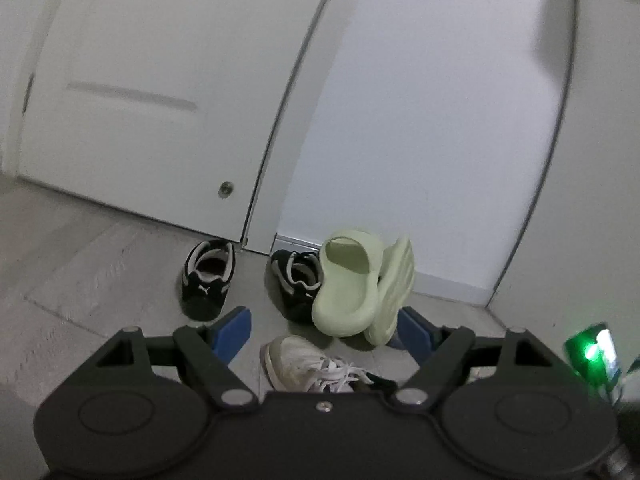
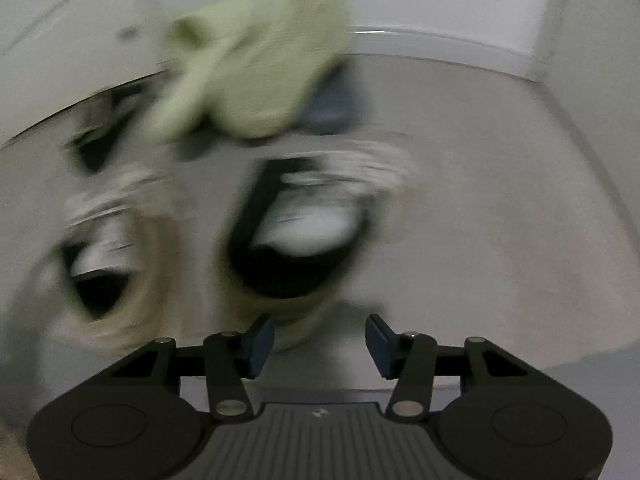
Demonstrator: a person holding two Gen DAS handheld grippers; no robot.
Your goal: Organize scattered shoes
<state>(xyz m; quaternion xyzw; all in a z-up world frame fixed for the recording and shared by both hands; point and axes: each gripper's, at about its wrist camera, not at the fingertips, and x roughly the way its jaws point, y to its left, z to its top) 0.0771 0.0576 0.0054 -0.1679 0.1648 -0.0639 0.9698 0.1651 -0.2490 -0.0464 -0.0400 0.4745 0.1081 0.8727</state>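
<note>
**Colours by the door**

Two pale green slides (image 1: 352,280); two black sneakers (image 1: 206,276) with white stripes and grey lining; a white laced sneaker (image 1: 304,364); grey floor (image 1: 100,264); white door (image 1: 160,80); black grippers with blue pads (image 1: 234,330).

Two black sneakers (image 1: 206,280), two pale green slides (image 1: 348,284), two white sneakers (image 1: 308,364)

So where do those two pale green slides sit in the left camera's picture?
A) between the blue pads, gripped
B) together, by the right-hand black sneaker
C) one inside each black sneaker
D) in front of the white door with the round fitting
B: the pale green slides lean together against the right-hand black sneaker.
</note>
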